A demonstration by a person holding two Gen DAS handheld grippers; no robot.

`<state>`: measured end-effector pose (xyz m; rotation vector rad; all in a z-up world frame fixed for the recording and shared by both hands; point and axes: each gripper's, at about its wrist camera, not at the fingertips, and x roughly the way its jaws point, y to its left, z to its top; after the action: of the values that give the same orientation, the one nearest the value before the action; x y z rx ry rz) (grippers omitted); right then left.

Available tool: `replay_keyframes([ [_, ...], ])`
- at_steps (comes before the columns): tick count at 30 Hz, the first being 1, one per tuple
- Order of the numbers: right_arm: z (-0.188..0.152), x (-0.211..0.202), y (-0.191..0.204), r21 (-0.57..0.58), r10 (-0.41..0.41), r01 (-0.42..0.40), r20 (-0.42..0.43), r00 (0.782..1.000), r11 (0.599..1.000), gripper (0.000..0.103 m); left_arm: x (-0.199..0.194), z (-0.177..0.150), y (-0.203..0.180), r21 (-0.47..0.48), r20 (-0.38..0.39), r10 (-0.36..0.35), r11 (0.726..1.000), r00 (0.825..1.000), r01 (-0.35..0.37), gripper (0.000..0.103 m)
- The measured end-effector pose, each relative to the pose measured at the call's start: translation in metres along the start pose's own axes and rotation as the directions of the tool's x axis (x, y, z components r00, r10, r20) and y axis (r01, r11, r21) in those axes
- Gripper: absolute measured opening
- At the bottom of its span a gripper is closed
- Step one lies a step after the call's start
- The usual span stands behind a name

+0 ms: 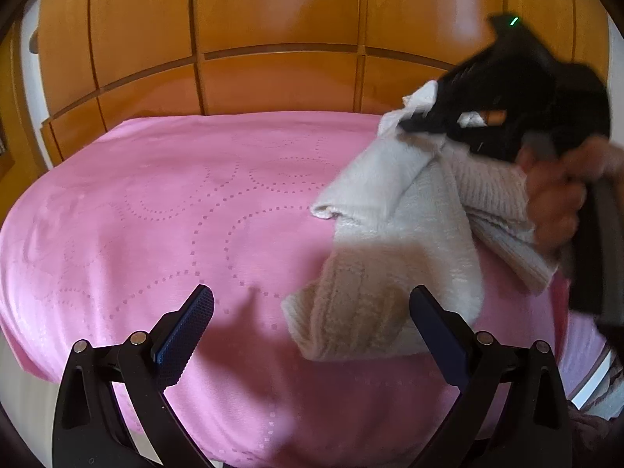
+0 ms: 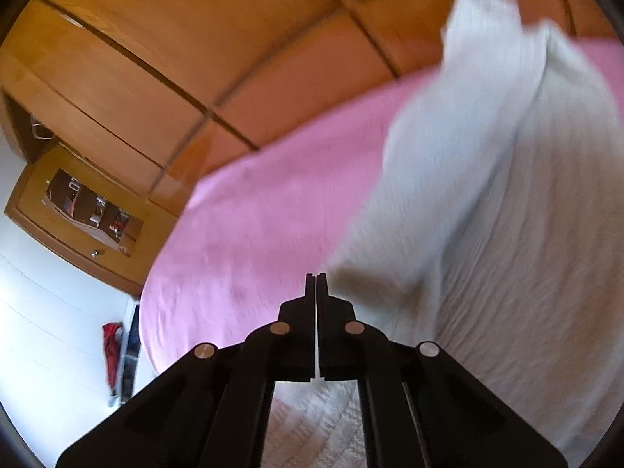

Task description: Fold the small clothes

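Cream knit, ribbed and softly fuzzy: a small sweater point(image 1: 390, 234) heaped on the right part of a pink blanket point(image 1: 175, 214), creased into thick folds, one ribbed cuff end lying flat toward the near edge, another part raised and blurred. Same garment filling the right half of the right wrist view point(image 2: 507, 234), a pale flap standing up at its top.

Right gripper point(image 2: 316, 277) with black jaws pressed flat together, only a thin sliver of light down the seam; nothing seen between the tips, knit just beside and below them. From the left wrist view, that gripper point(image 1: 405, 124) blurred above the heap, white cloth bunched at its nose, pinched or merely behind impossible to tell; a hand point(image 1: 557, 195) wrapped round its grip.

Left gripper point(image 1: 312, 312) low in the foreground, jaws spread wide, blue dimpled pads facing in, holding nothing, right finger just beside the cuff end.

Blanket smooth, stitched with dotted rings, bare across its whole left and middle, rounded edge dropping away at left. Behind, glossy orange wood panels point(image 1: 273, 39) with dark grooves. Off the far corner, a wooden cabinet point(image 2: 78, 210) with a glass front, pale floor, something red point(image 2: 111, 351) beside the bed.
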<state>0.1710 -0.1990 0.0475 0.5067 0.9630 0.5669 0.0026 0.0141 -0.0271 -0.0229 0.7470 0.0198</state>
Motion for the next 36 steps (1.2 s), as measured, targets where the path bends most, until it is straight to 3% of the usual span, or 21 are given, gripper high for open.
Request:
replay_keyframes([
  [7, 0.03, -0.097, -0.01, -0.074, -0.076, 0.094, 0.226, 0.971, 0.993, 0.0, 0.0, 0.0, -0.015, 0.049, -0.003, -0.039, 0.998, 0.999, 0.039, 0.099],
  [10, 0.031, -0.108, -0.026, -0.041, -0.032, 0.041, 0.2, 0.979, 0.998, 0.005, 0.002, -0.001, -0.019, 0.051, -0.013, -0.059, 0.997, 0.998, 0.06, 0.099],
  [11, 0.029, -0.104, -0.029, -0.027, -0.031, 0.037, 0.188, 0.982, 0.999, 0.018, 0.003, -0.001, -0.021, 0.052, -0.016, -0.065, 0.996, 0.998, 0.065, 0.099],
  [12, 0.024, -0.099, -0.031, -0.024, -0.034, 0.038, 0.174, 0.984, 0.999, 0.046, 0.003, -0.001, -0.022, 0.054, -0.019, -0.07, 0.996, 0.997, 0.071, 0.099],
  [13, 0.017, -0.094, -0.033, -0.022, -0.027, 0.031, 0.162, 0.986, 0.999, 0.055, 0.004, -0.001, -0.022, 0.054, -0.02, -0.072, 0.996, 0.997, 0.073, 0.099],
  [14, 0.011, -0.088, -0.034, -0.017, -0.015, 0.017, 0.15, 0.989, 1.0, 0.057, 0.004, 0.0, -0.021, 0.054, -0.022, -0.075, 0.996, 0.997, 0.076, 0.099],
  [17, -0.007, -0.062, -0.031, -0.009, 0.032, -0.032, 0.046, 0.998, 0.999, 0.057, 0.003, -0.001, -0.018, 0.044, -0.021, -0.081, 0.996, 0.997, 0.082, 0.099],
  [21, -0.029, 0.002, -0.019, 0.018, 0.05, -0.048, -0.118, 0.992, 0.999, 0.056, 0.001, -0.001, -0.016, 0.046, -0.01, -0.101, 0.994, 0.995, 0.101, 0.099],
  [25, -0.03, 0.05, -0.017, 0.076, 0.048, -0.034, -0.179, 0.983, 0.996, 0.049, -0.005, -0.003, -0.018, 0.083, 0.002, -0.152, 0.985, 0.988, 0.151, 0.099],
  [26, -0.027, 0.057, -0.015, 0.083, 0.037, -0.023, -0.171, 0.985, 0.996, 0.045, -0.005, -0.003, -0.021, 0.098, -0.001, -0.169, 0.981, 0.986, 0.168, 0.099],
  [29, -0.014, 0.067, -0.013, 0.075, -0.012, 0.023, -0.147, 0.989, 0.997, 0.01, -0.005, -0.005, -0.029, 0.143, -0.011, -0.186, 0.972, 0.982, 0.186, 0.099],
  [34, 0.008, -0.002, -0.011, 0.007, -0.03, 0.03, 0.036, 0.999, 1.0, 0.007, 0.01, -0.006, -0.04, 0.205, -0.03, -0.164, 0.964, 0.986, 0.167, 0.099],
  [36, 0.021, -0.044, -0.018, -0.008, -0.053, 0.055, 0.127, 0.99, 0.998, 0.007, 0.016, -0.005, -0.04, 0.209, -0.04, -0.161, 0.964, 0.986, 0.166, 0.092],
])
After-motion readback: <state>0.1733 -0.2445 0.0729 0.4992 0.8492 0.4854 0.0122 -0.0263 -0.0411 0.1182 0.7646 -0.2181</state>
